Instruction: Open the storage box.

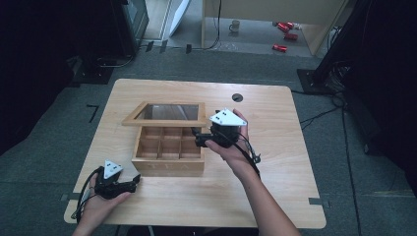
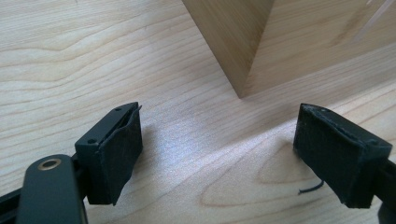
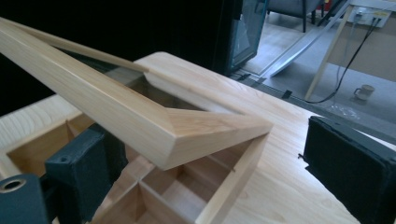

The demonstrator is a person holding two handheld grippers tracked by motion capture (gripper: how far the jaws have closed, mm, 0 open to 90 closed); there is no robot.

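High view: right tool (image 1: 199, 139) spread under raised lid (image 1: 167, 114) edge, perhaps touching; left tool (image 1: 135, 183) spread beside box (image 1: 168, 164) corner.

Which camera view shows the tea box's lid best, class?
The high view: the lid shows whole, half-raised, its glass pane framed in wood, above the compartments of the tea box. The right gripper view shows just one lid corner close up, between open jaws. The left gripper view shows the box's lower corner.

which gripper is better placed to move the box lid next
Right, probably. The right gripper has its open jaws straddling the front corner of the raised lid. The left gripper sits open on the table, by the tea box corner.
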